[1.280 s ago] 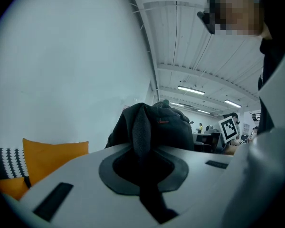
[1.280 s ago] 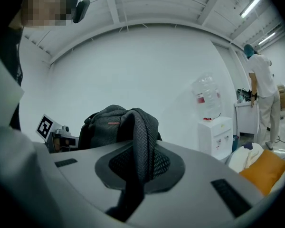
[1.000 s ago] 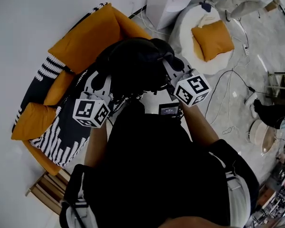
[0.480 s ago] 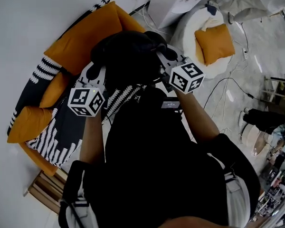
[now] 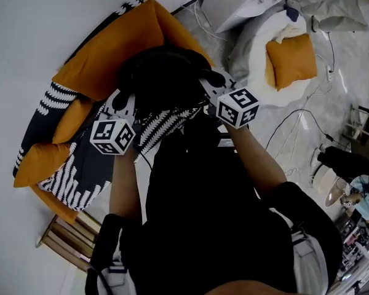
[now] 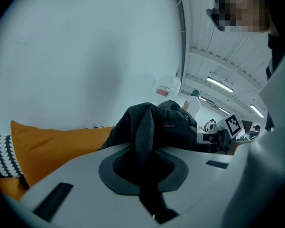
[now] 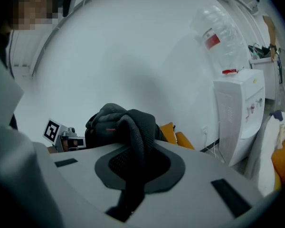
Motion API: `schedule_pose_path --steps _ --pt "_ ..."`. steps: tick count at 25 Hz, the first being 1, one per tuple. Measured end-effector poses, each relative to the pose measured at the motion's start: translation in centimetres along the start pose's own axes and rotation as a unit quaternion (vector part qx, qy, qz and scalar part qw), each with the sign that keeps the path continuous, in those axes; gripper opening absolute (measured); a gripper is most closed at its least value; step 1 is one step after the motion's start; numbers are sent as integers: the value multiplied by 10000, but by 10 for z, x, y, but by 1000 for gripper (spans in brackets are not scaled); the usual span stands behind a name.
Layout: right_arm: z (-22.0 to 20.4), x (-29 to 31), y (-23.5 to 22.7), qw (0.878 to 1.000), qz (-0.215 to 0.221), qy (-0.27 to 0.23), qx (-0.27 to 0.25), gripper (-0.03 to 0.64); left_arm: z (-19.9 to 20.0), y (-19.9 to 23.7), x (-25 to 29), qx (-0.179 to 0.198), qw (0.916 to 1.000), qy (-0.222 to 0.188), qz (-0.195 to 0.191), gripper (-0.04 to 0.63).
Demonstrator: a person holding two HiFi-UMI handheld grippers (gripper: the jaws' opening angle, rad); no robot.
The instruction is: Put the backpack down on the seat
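A black backpack (image 5: 166, 82) hangs between my two grippers over the orange sofa seat (image 5: 120, 48). My left gripper (image 5: 122, 106) is shut on one of its black straps (image 6: 145, 141), which runs down between the jaws in the left gripper view. My right gripper (image 5: 214, 91) is shut on another mesh strap (image 7: 135, 148). The bag's bulk (image 6: 164, 125) fills the middle of both gripper views, with the orange backrest (image 6: 57, 141) behind it. Whether the bag's bottom touches the seat is hidden.
A black-and-white patterned throw (image 5: 74, 171) and orange cushions (image 5: 40, 161) lie on the sofa's left part. A white round pouf with an orange cushion (image 5: 292, 60) stands to the right, cables (image 5: 295, 128) on the floor, a white water dispenser (image 7: 240, 113) by the wall.
Both grippers and the backpack have moved a little farther over the sofa, toward the orange backrest. Both grips on the straps are unchanged.
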State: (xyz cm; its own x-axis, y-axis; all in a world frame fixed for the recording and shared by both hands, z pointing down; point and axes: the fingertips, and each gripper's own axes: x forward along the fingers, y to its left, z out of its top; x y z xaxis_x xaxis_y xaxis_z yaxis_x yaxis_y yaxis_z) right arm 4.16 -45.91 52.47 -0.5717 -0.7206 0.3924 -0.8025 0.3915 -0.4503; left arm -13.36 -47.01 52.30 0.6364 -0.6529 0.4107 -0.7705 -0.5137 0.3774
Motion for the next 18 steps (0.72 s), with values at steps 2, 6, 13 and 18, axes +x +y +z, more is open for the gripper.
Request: schedule_pose_path --steps 2,6,13,18 --pt "-7 12 -12 9998 3 130 154 48 -8 9 13 -86 9999 125 66 32" --pt "-20 38 -33 9988 -3 332 354 48 -22 31 39 -209 9991 313 178 32" --pt "-15 67 -57 9983 40 319 490 48 -16 53 69 -122 9991 321 265 32" --pt "-15 89 -70 9986 -71 377 356 48 -18 69 87 -117 9982 458 378 32"
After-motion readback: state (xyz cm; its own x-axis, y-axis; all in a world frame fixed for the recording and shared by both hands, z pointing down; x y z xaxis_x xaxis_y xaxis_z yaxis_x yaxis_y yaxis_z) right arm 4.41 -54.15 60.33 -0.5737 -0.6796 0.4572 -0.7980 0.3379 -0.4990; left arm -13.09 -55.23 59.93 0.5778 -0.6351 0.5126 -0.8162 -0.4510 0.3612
